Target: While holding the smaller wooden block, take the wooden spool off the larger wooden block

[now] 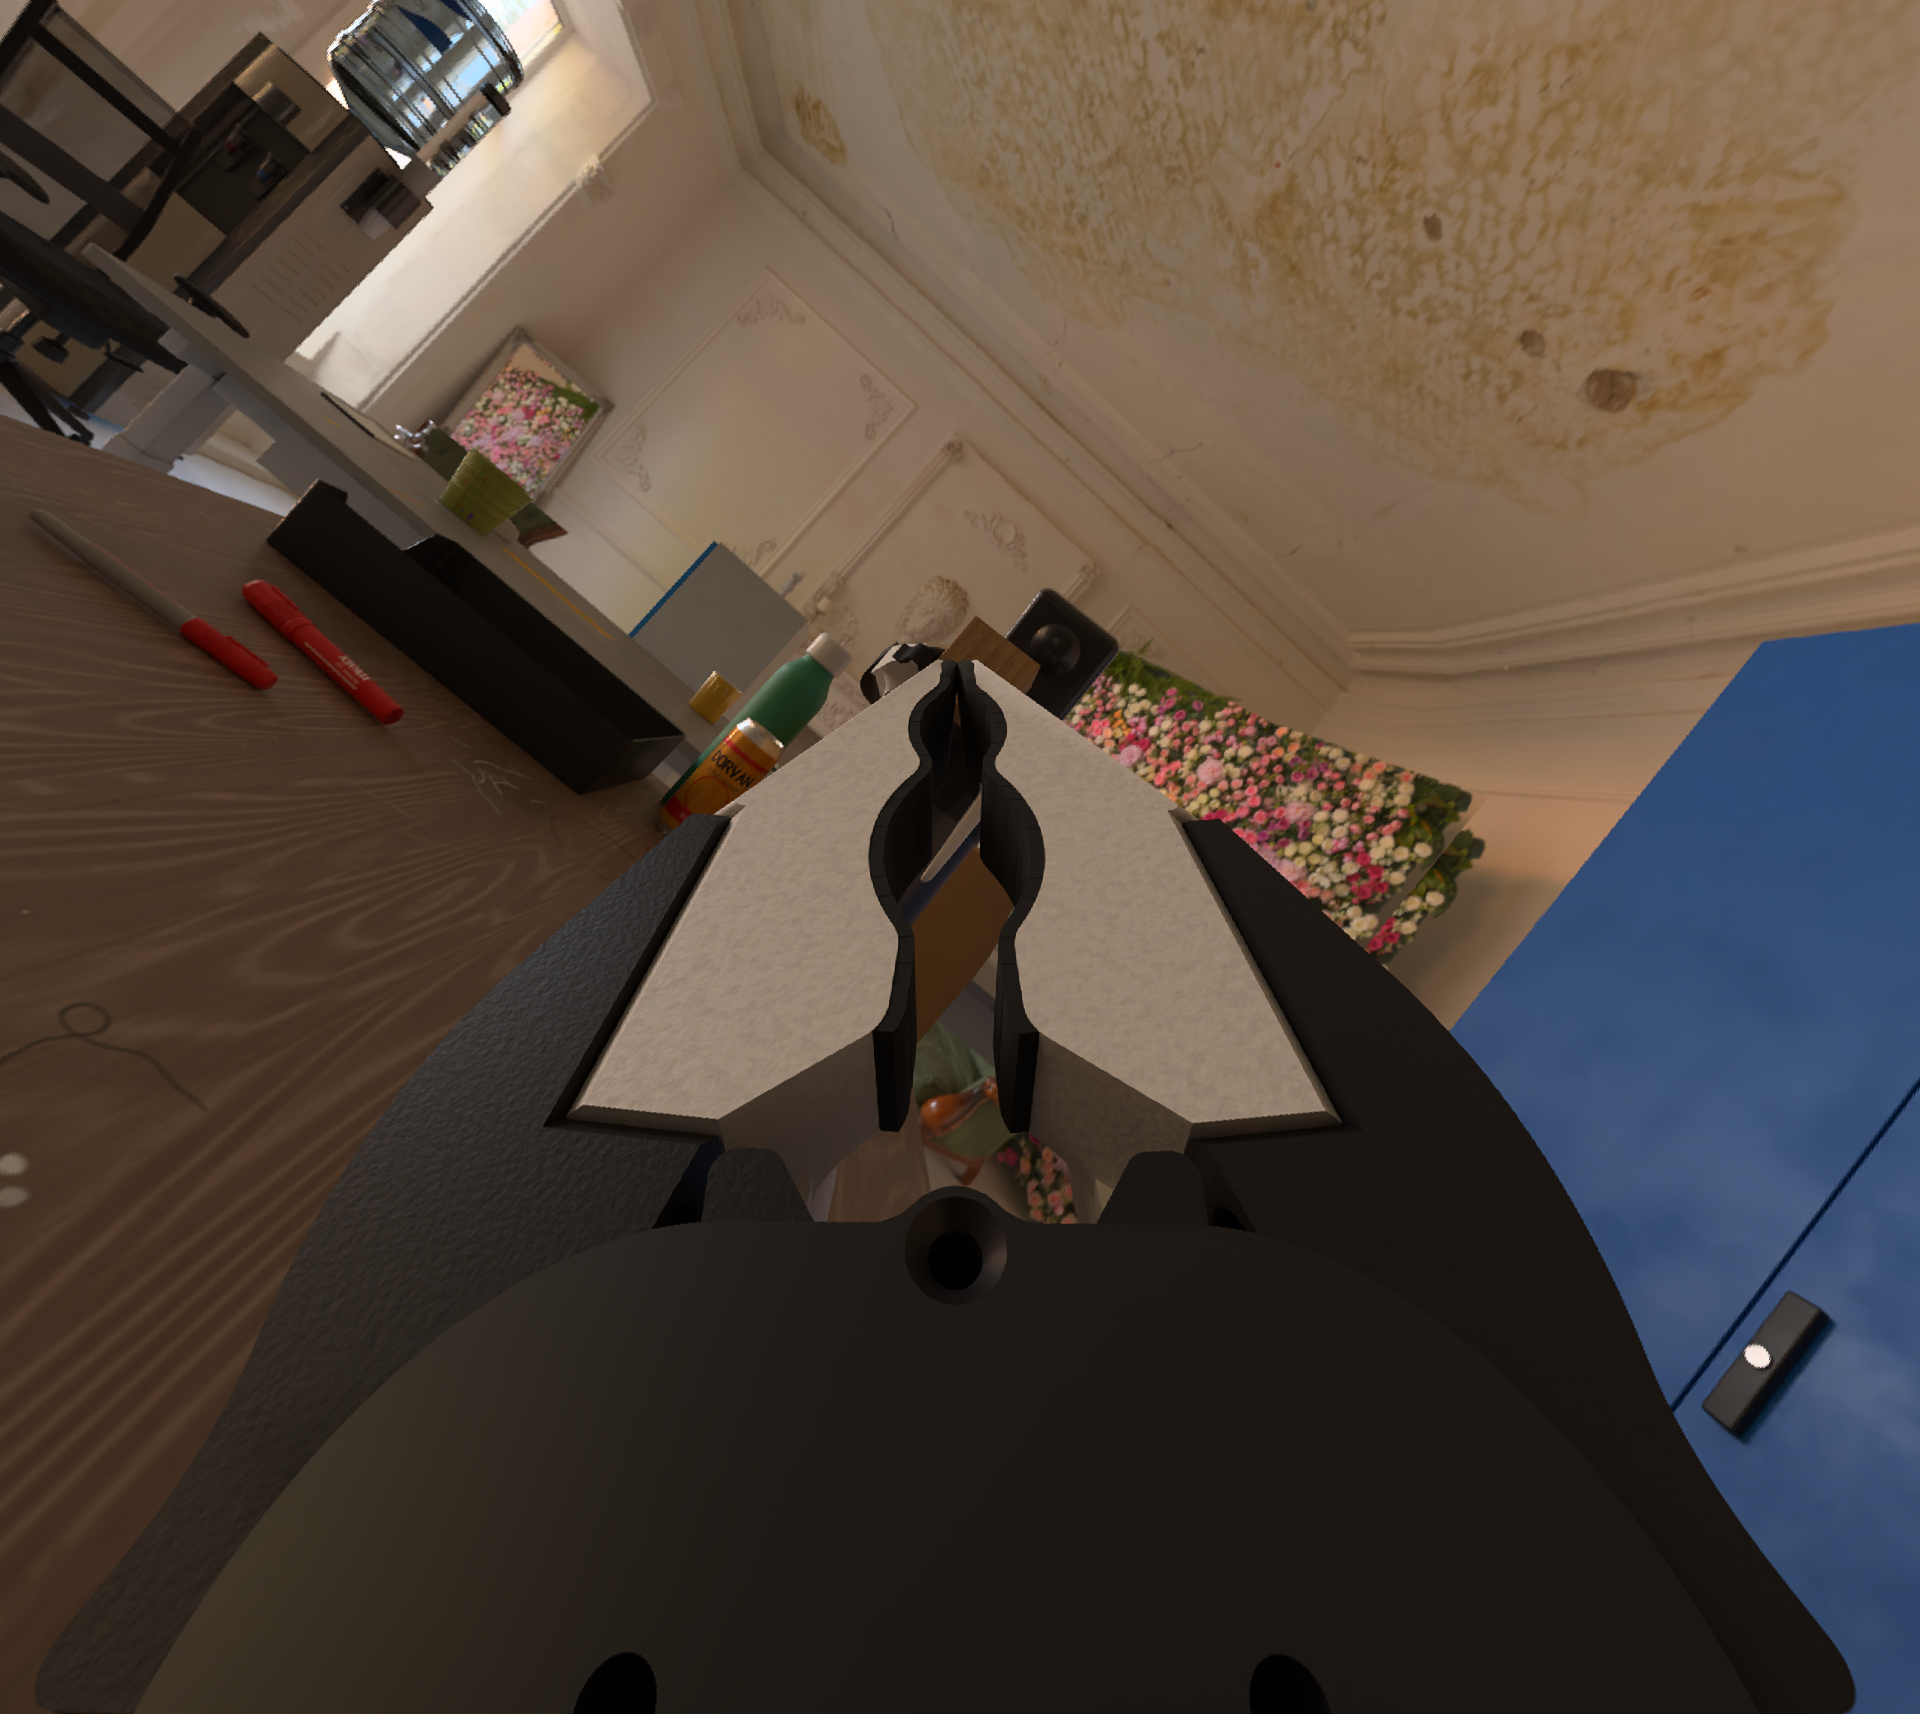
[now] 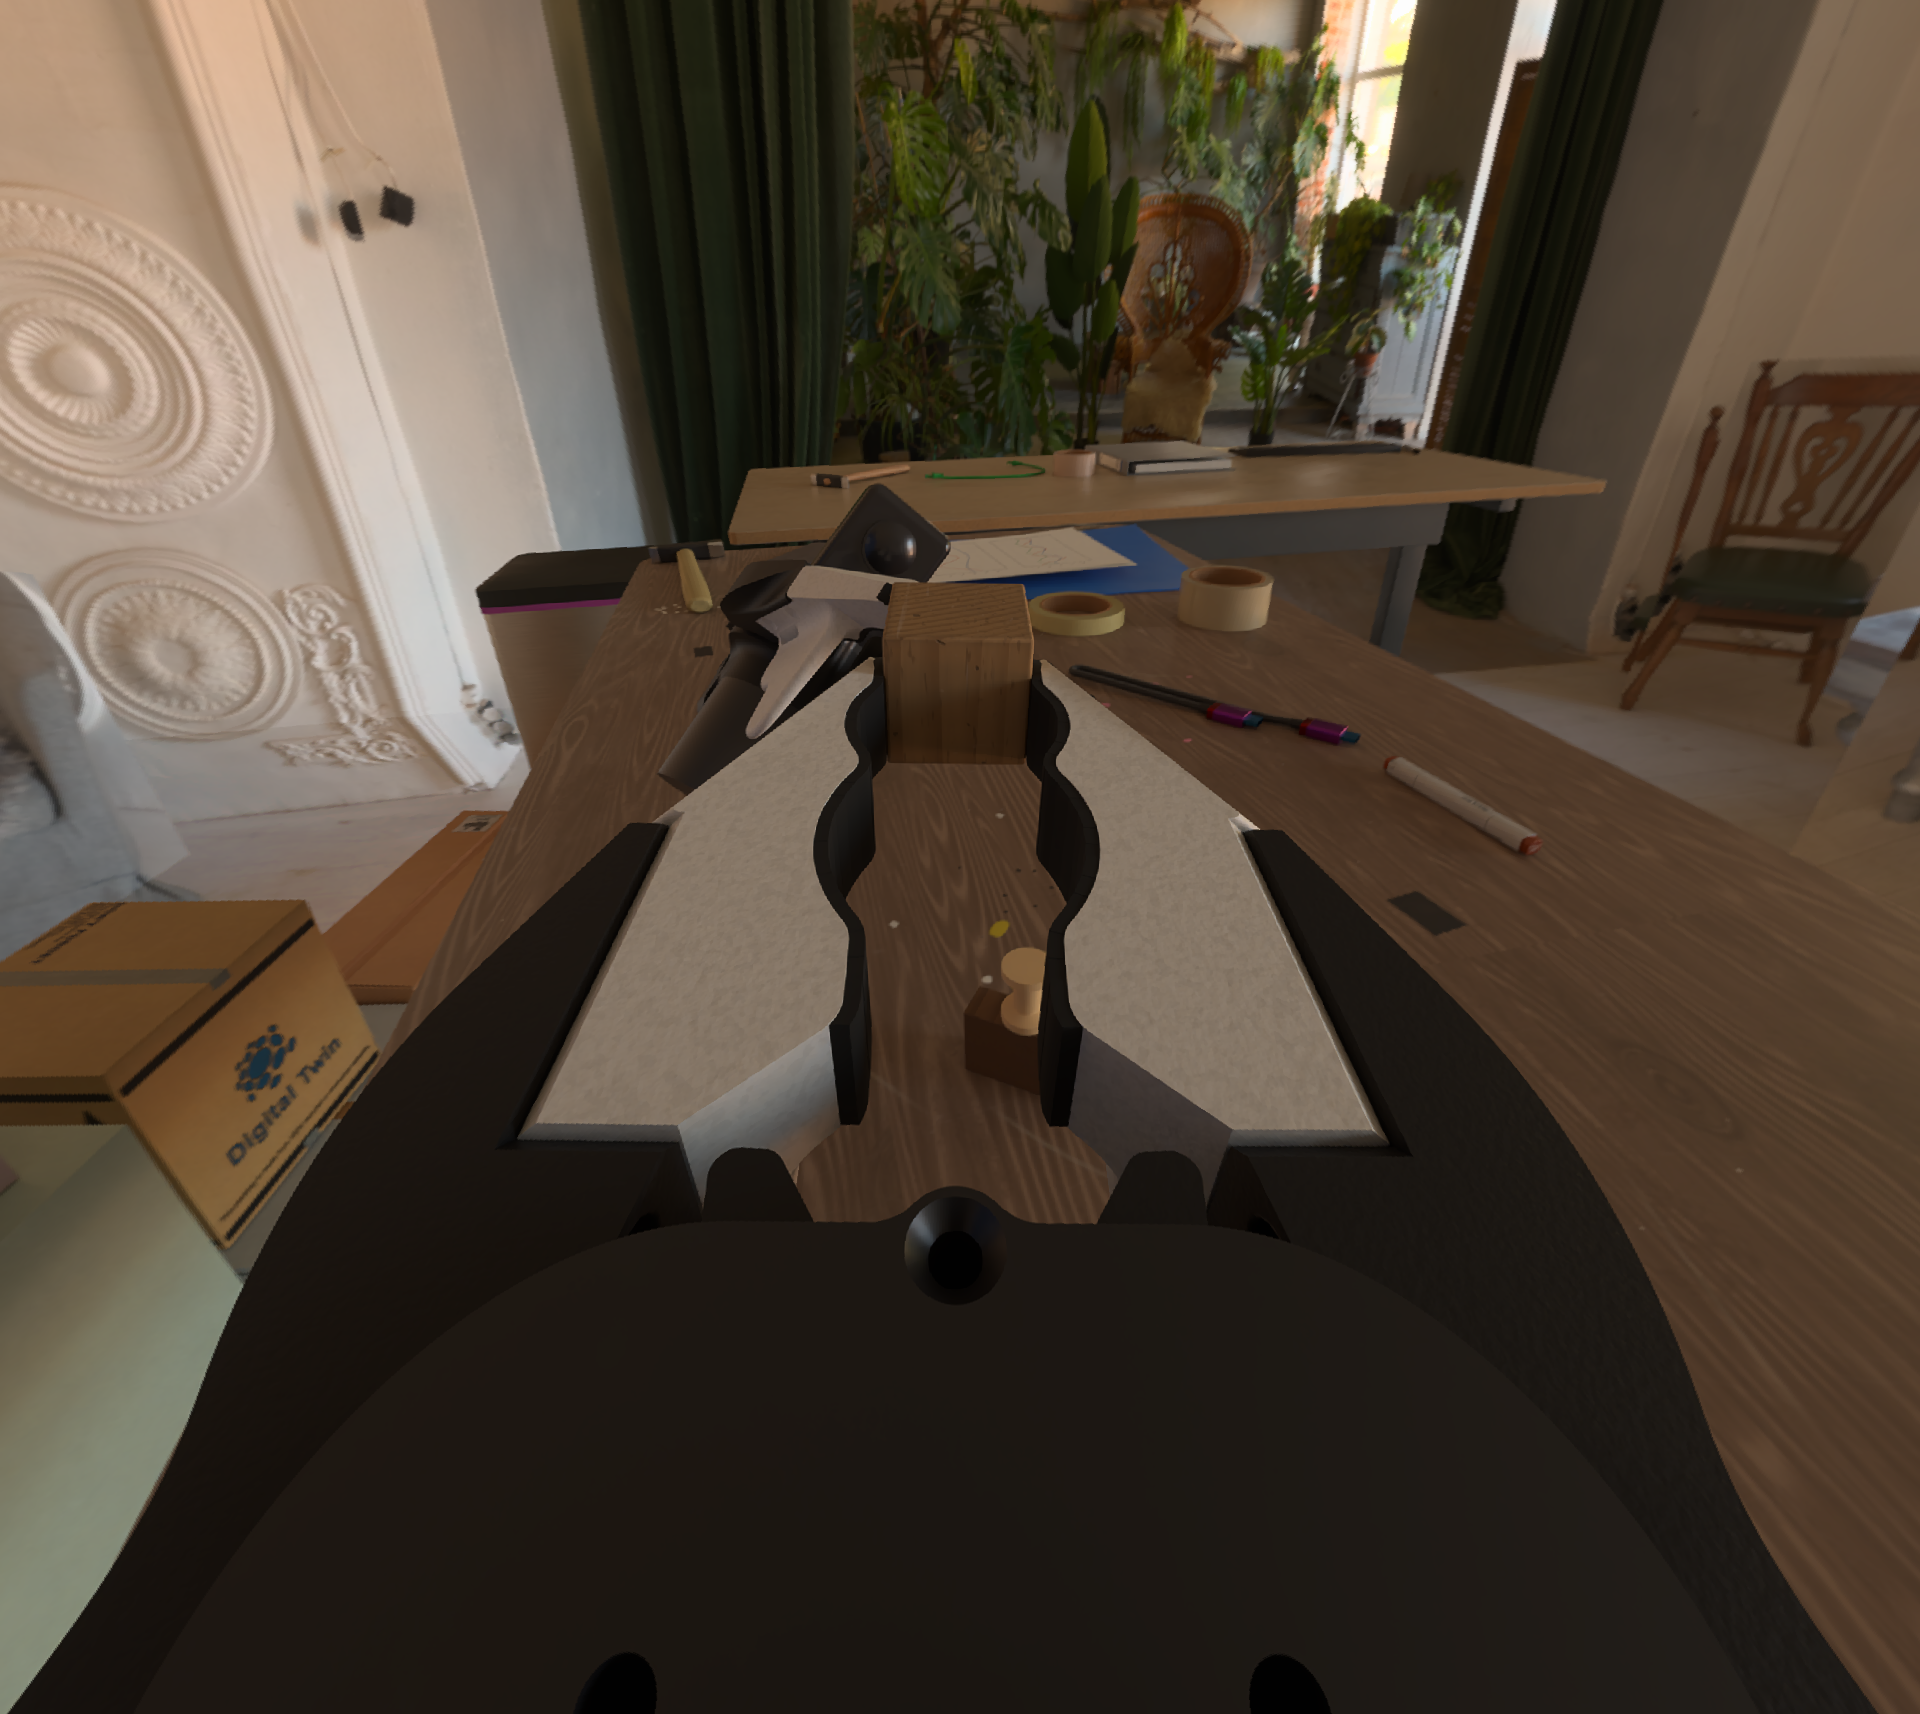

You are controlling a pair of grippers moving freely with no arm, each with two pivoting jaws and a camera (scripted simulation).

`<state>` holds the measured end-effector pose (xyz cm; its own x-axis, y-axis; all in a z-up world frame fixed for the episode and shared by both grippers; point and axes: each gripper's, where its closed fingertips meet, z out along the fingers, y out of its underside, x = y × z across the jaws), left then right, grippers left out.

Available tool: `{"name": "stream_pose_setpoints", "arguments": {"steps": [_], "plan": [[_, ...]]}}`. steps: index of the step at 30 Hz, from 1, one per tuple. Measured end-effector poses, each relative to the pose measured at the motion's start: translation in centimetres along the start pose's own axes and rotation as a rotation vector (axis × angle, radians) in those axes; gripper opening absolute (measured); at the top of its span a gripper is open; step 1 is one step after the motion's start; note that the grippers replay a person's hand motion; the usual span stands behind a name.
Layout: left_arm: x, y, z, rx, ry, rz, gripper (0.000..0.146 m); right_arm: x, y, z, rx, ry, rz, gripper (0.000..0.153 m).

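In the right wrist view my right gripper (image 2: pixel 956 714) is shut on the smaller, light wooden block (image 2: pixel 956 677) and holds it at its fingertips, high above the wooden table (image 2: pixel 1507 1093). Far below, between the fingers, the larger dark wooden block (image 2: pixel 1000 1046) stands on the table with the pale wooden spool (image 2: pixel 1020 989) upright on top. My left gripper (image 2: pixel 805 641) hangs just left of the held block, apart from the spool. In the left wrist view the left gripper (image 1: pixel 956 688) is shut and empty, and the light block (image 1: pixel 985 638) shows just past its tips.
Two red markers (image 1: pixel 322 651) and a long black box (image 1: pixel 468 636) lie on the table, with a green bottle (image 1: pixel 795 696) and an orange bottle (image 1: pixel 732 765). Two tape rolls (image 2: pixel 1226 596), pens (image 2: pixel 1216 708) and a white marker (image 2: pixel 1460 802) lie at right. A cardboard box (image 2: pixel 177 1041) stands left.
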<state>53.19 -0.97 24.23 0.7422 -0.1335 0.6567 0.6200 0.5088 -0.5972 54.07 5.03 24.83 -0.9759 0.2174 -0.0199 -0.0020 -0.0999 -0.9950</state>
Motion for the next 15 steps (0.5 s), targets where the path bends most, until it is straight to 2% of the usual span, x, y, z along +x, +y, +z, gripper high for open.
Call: {"name": "stream_pose_setpoints", "arguments": {"steps": [8, 15], "plan": [[-0.3, 0.2, -0.9, -0.068, -0.005, 0.028, 0.0, 0.2, 1.0, 0.3, 0.013, -0.052, 0.107, 0.026], [-0.7, 0.1, -1.0, -0.045, -0.017, 0.015, 0.0, 0.5, 1.7, 0.3, 0.076, -0.045, 0.192, 0.026]]}}
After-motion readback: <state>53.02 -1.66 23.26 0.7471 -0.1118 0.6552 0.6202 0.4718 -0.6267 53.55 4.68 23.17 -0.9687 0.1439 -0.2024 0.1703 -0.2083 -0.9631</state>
